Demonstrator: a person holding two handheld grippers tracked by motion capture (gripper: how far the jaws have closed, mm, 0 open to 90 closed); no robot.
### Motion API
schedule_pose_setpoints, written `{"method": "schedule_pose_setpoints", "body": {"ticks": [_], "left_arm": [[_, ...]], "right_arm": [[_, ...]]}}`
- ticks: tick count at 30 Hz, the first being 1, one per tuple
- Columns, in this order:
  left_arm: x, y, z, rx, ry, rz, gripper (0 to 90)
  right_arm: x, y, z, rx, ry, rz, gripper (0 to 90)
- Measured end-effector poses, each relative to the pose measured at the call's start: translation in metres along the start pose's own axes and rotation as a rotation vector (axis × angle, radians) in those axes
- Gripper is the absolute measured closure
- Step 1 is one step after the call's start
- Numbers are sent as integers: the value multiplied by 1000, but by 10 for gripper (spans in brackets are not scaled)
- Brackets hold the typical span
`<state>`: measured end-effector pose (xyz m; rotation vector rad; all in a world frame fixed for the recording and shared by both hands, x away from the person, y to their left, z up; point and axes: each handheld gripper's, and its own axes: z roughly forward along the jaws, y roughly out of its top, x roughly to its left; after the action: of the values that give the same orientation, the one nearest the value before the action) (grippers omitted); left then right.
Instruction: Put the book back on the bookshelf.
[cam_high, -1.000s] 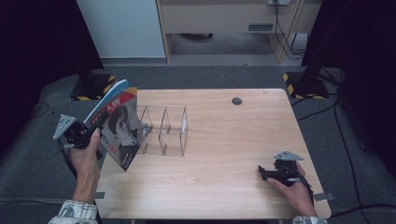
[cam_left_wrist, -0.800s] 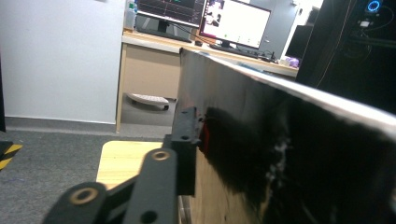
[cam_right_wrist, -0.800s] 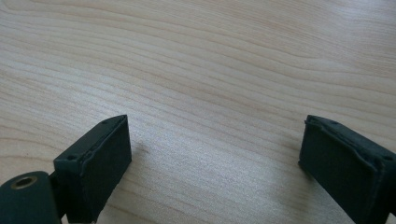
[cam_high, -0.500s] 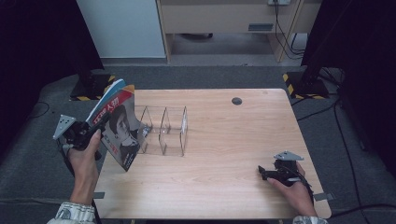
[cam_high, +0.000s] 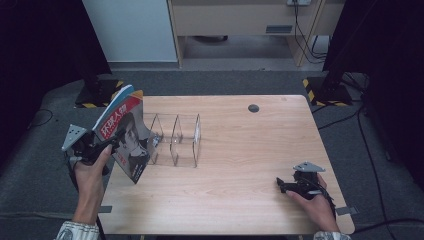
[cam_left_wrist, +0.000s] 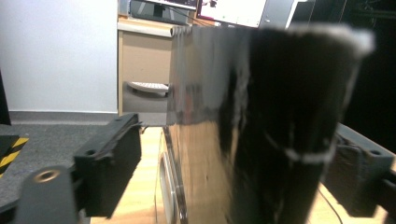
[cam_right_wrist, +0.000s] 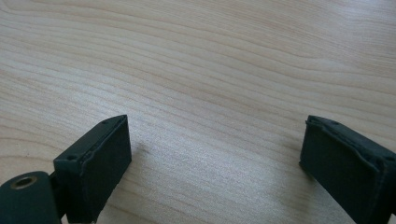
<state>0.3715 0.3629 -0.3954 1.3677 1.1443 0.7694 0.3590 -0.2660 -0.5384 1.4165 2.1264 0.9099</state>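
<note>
2 grippers show in the high view: the left gripper (cam_high: 102, 146) clamps a magazine (cam_high: 125, 131) upright at the tabletop's (cam_high: 240, 150) left edge, beside a clear divider rack (cam_high: 175, 140); the right gripper (cam_high: 282, 184) rests near the front right corner. Left gripper view: the jaws stand narrowly apart, squeezing the magazine's (cam_left_wrist: 252, 130) blurred cover. Right gripper view: the jaws gape wide over bare wood (cam_right_wrist: 210, 74).

Red-covered book (cam_high: 122, 135), pale wood-grain table (cam_high: 240, 150)
</note>
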Motion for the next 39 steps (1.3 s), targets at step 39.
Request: {"method": "schedule_pose_setpoints", "body": {"ticks": [39], "left_arm": [[-18, -21, -22, 73, 5, 90, 34]], "right_arm": [[0, 0, 0, 5, 6, -4, 80]]}}
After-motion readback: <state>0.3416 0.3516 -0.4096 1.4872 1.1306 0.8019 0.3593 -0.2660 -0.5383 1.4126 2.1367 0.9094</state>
